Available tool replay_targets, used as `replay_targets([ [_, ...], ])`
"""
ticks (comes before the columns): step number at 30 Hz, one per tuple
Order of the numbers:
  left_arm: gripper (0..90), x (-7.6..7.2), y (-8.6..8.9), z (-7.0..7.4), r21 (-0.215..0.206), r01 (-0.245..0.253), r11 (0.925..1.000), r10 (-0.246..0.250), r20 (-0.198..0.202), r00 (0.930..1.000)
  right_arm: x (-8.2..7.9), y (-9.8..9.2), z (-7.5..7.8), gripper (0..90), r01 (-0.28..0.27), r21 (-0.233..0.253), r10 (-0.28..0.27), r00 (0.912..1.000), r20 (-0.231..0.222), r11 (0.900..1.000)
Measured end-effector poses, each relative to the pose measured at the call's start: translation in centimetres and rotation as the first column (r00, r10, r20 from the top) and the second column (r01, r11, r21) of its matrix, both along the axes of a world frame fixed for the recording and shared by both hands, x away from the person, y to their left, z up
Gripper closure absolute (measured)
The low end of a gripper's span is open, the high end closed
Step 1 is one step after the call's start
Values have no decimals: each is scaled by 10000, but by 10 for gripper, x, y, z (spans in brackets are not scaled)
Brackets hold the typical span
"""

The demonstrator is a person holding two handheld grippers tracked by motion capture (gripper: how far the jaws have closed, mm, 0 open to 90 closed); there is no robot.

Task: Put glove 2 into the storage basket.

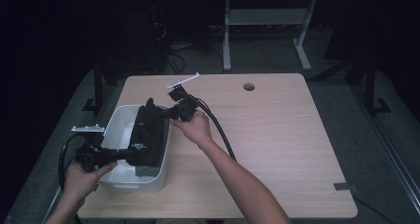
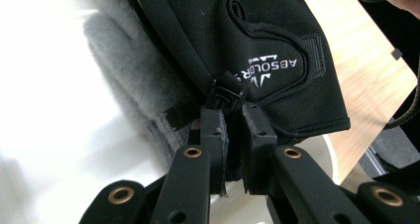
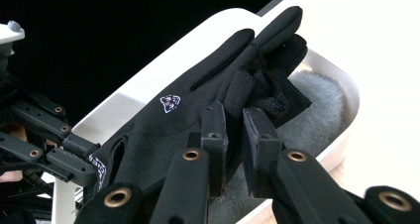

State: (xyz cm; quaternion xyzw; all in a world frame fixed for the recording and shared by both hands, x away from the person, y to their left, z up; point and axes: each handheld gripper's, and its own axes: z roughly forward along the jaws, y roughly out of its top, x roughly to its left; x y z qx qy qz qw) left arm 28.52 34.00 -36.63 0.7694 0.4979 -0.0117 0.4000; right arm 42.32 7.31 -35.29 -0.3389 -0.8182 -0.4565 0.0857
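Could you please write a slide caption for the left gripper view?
Left hand-held gripper clamps the cuff clip of a black fabric glove over grey fleece in a white tub.

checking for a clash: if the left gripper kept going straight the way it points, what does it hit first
Probably the black glove it already pinches at the cuff; beyond that, the right gripper at the glove's fingers, though depth is unclear.

Right hand-held gripper (image 3: 233, 135) jaws nearly closed, pinching the black glove (image 3: 198, 110) at its finger end. Glove lies over grey fleece (image 3: 317, 110) in white tub (image 3: 341, 70). Left hand-held gripper (image 3: 91, 157) clamps the cuff.
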Motion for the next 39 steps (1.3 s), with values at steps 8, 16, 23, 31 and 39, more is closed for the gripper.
replay_targets([
  [8, 815, 1, 1, -8, -97, -41, 9999, 38, -309, 9995, 0, 2, -10, 804, -108, -61, 107, 9998, -187, 9999],
  [16, 806, 3, 2, -13, -11, 17, 10000, -18, -498, 9988, -1, 2, -13, 780, -78, -272, 74, 9998, -176, 9996],
  [23, 772, 4, 2, -14, 83, 2, 10000, 3, -572, 9984, 0, 0, -15, 762, 66, -409, -70, 9999, -89, 9991],
  [31, 649, 4, 6, -10, 117, -239, 9996, 245, -504, 9984, 0, -3, -15, 752, 111, -431, -115, 9999, -101, 9990],
  [39, 621, 4, 9, -2, 156, -285, 9995, 289, -281, 9992, 0, -10, -12, 743, 238, -364, -240, 9997, -63, 9991],
])
